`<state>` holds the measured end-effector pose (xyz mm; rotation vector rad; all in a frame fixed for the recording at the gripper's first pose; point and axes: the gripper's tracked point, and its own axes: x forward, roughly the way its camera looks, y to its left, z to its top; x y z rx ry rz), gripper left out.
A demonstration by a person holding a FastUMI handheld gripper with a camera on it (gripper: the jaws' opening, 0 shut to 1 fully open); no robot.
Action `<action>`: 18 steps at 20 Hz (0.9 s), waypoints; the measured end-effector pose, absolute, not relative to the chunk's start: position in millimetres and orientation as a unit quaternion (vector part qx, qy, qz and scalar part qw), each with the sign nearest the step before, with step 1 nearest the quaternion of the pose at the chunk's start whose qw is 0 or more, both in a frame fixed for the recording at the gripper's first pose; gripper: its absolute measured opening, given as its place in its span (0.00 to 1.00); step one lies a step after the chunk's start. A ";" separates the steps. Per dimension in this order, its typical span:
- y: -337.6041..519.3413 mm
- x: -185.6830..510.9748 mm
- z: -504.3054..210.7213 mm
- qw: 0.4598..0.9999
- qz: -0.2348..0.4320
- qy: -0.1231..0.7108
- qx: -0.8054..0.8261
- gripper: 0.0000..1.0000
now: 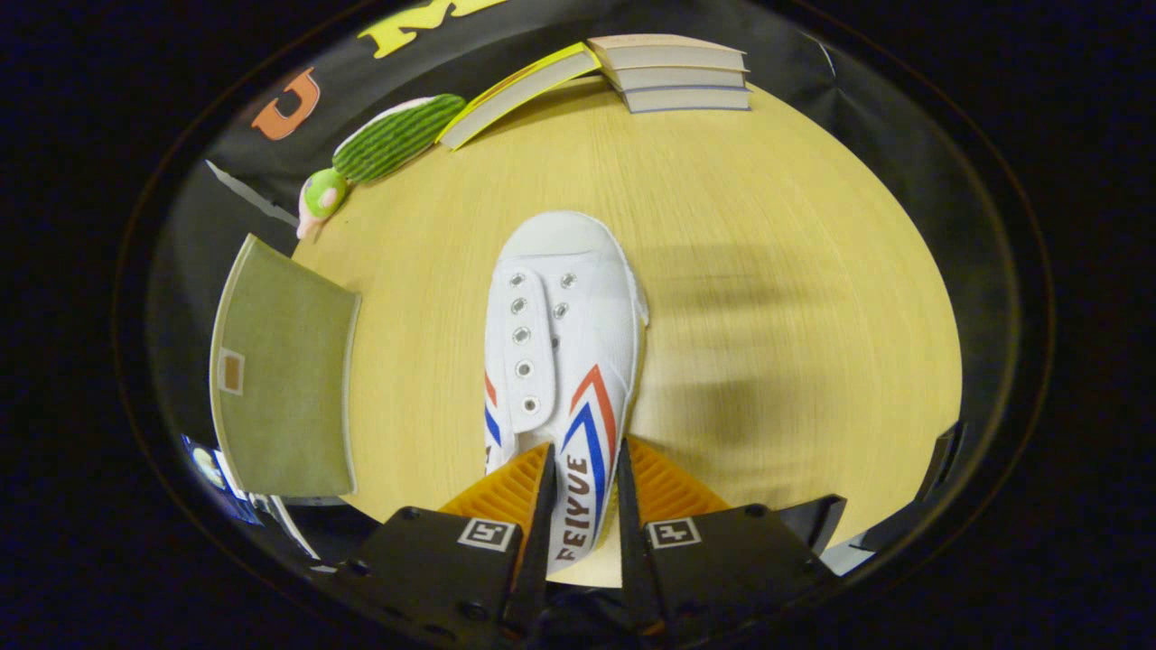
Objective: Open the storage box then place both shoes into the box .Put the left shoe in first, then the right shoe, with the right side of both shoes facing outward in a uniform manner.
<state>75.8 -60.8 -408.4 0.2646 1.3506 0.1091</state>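
Observation:
A white canvas shoe [560, 325] with red and blue side stripes points away from me, toe toward the books, over the wooden table [768, 271]. My gripper [582, 487] is shut on the shoe, with both fingers pressing the side wall near its heel. Whether the shoe rests on the table or hangs just above it I cannot tell. To the left of the shoe, at the table's edge, stands the olive-green storage box [284, 370], with a flat fabric face and a small tan tag turned toward me.
A green plush toy [384, 144] lies at the far left of the table. Beyond it a yellow-edged book [519, 90] leans on a stack of three books [677, 72] at the back. Bare wood stretches to the right of the shoe.

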 end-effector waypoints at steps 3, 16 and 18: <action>-63.2 76.0 -407.4 0.772 0.047 0.617 0.143 0.29; -30.7 62.9 -335.1 0.769 0.053 0.581 0.260 0.07; -16.4 56.6 -310.8 0.777 0.059 0.571 0.256 0.07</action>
